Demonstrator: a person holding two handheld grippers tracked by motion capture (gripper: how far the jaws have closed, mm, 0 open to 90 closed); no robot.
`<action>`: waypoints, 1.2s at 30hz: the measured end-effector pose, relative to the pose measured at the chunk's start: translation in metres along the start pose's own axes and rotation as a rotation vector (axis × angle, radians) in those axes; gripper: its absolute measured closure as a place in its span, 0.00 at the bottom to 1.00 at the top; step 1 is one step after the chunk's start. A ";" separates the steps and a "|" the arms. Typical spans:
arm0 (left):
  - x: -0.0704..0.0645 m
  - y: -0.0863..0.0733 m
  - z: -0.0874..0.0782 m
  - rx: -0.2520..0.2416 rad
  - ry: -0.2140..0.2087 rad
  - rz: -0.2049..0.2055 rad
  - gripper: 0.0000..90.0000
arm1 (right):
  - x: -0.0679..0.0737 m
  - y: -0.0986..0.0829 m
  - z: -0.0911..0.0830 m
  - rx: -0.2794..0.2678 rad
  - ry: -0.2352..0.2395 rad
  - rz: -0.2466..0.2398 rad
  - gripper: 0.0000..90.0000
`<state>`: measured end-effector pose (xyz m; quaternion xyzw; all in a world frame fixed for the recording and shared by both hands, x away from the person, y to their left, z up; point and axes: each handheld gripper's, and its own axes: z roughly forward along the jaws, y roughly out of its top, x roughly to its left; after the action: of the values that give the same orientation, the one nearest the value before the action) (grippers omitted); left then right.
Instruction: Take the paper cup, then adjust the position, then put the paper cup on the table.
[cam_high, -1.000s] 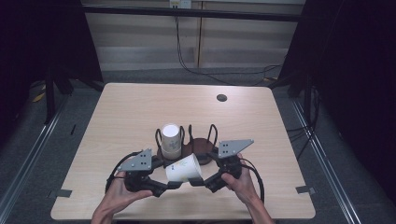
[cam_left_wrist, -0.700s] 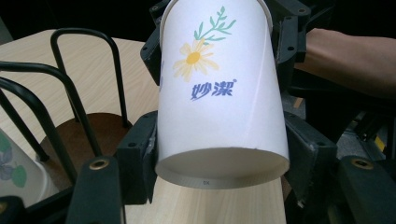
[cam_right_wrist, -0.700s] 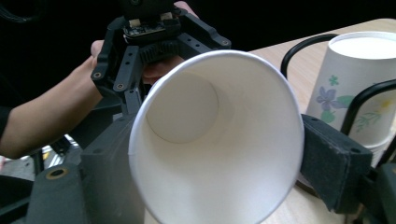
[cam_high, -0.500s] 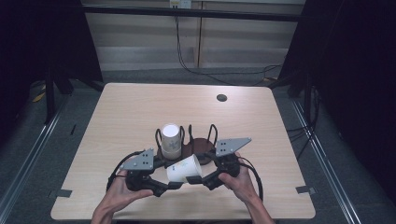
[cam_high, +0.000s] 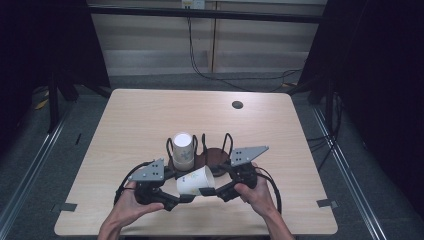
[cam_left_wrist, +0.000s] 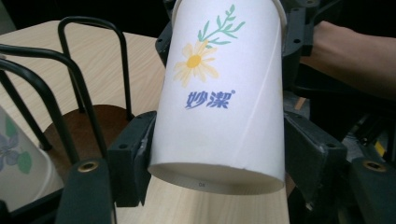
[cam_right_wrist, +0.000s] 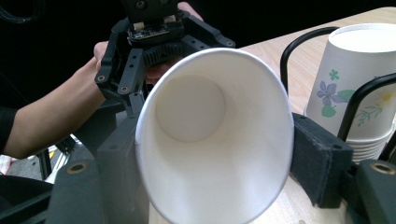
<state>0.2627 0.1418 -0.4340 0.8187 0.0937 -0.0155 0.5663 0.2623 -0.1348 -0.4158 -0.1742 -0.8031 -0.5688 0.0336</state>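
Low in the middle of the high view, a paper cup (cam_high: 195, 181) lies on its side, held between the left gripper (cam_high: 172, 201) and the right gripper (cam_high: 223, 192). In the left gripper view the cup's base end sits between that gripper's jaws, which are closed against its sides, its daisy print facing up. In the right gripper view the cup's open mouth faces the camera, the jaws pressed on the rim at either side. Just beyond, toward the frame's centre, a stack of cups (cam_high: 183, 151) stands upright in a black wire rack (cam_high: 226, 145) on the table (cam_high: 150, 115).
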 end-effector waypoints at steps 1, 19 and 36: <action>0.000 0.000 0.001 -0.001 -0.001 -0.006 0.34 | 0.000 0.000 0.000 0.001 -0.005 0.000 0.30; 0.003 0.000 -0.009 -0.009 0.079 -0.031 0.18 | -0.002 -0.008 -0.023 -0.011 -0.087 0.019 0.32; 0.013 -0.004 -0.039 0.034 0.235 -0.030 0.23 | -0.008 -0.021 -0.044 0.027 -0.188 0.054 0.32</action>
<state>0.2717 0.1812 -0.4250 0.8230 0.1715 0.0708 0.5369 0.2568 -0.1839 -0.4211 -0.2481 -0.8053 -0.5379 -0.0243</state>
